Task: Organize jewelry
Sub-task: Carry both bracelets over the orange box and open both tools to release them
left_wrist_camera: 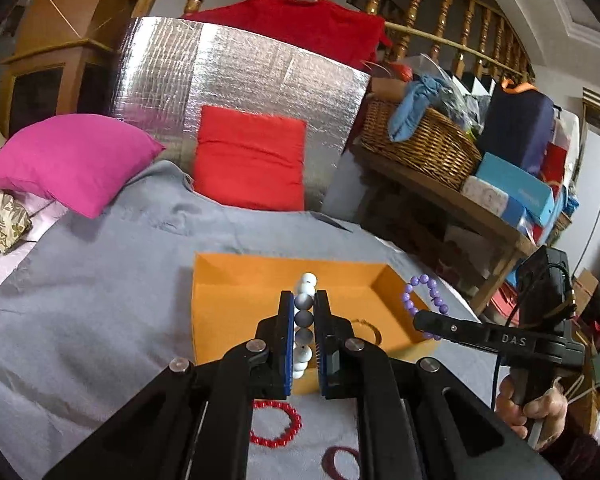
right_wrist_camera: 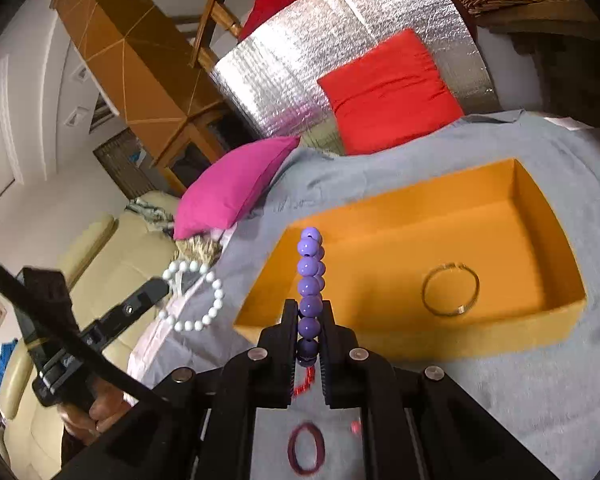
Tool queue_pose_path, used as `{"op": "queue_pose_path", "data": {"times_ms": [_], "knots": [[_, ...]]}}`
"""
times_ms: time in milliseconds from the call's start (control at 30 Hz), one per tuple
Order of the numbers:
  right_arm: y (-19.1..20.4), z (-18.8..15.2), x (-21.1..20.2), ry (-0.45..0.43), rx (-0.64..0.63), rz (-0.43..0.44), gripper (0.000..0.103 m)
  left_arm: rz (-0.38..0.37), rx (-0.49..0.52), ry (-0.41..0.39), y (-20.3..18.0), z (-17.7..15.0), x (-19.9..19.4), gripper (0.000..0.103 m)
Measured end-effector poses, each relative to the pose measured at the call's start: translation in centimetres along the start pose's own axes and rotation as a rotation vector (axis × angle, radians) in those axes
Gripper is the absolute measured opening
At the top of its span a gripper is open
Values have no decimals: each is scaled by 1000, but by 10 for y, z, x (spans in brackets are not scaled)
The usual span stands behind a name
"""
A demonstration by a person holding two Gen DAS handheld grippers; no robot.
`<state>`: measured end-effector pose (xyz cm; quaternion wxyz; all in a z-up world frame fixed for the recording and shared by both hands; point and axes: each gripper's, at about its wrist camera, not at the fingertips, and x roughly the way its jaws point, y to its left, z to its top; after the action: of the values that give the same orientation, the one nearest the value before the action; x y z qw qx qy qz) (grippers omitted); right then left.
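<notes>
Left gripper (left_wrist_camera: 304,316) is clamped on the white bracelet (left_wrist_camera: 305,322), right gripper (right_wrist_camera: 310,322) on the purple bracelet (right_wrist_camera: 310,280). Carry each over the orange box (right_wrist_camera: 540,184) at 12 o'clock; release low. Counted: two held bracelets, one gold bangle (right_wrist_camera: 451,289) inside, one red bracelet (left_wrist_camera: 278,424) at 6 o'clock.

White bracelet (left_wrist_camera: 305,320) and purple bracelet (right_wrist_camera: 310,280) held above orange box (right_wrist_camera: 440,216).

left wrist: looks down-forward, close | right wrist: same | shared: orange box (left_wrist_camera: 236,300) (right_wrist_camera: 440,240)
</notes>
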<state>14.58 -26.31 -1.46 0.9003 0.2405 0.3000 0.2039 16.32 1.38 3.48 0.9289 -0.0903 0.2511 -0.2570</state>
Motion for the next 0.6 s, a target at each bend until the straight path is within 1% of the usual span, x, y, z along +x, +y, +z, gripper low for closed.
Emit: {"op": "queue_pose_path", "data": {"times_ms": [133,200,267,367,500,600], "knots": [[1,19,14,-19,24,2,11,17,9,-14,-5,17,8,10],[2,27,24,-12,30,-1,11,20,11,-26,-6,24,15,10],[1,34,37,-11,44,-4,11,25,-6,-20,-2,23,24,10],[-5,37,57,20,66,-25,11,54,-15,16,2,18,44,10],[-21,32,92,103,94,-89,11,90,-28,94,11,7,79,10],[-33,26,111,163,126,-135,11,104,-44,147,16,-1,98,10]]}}
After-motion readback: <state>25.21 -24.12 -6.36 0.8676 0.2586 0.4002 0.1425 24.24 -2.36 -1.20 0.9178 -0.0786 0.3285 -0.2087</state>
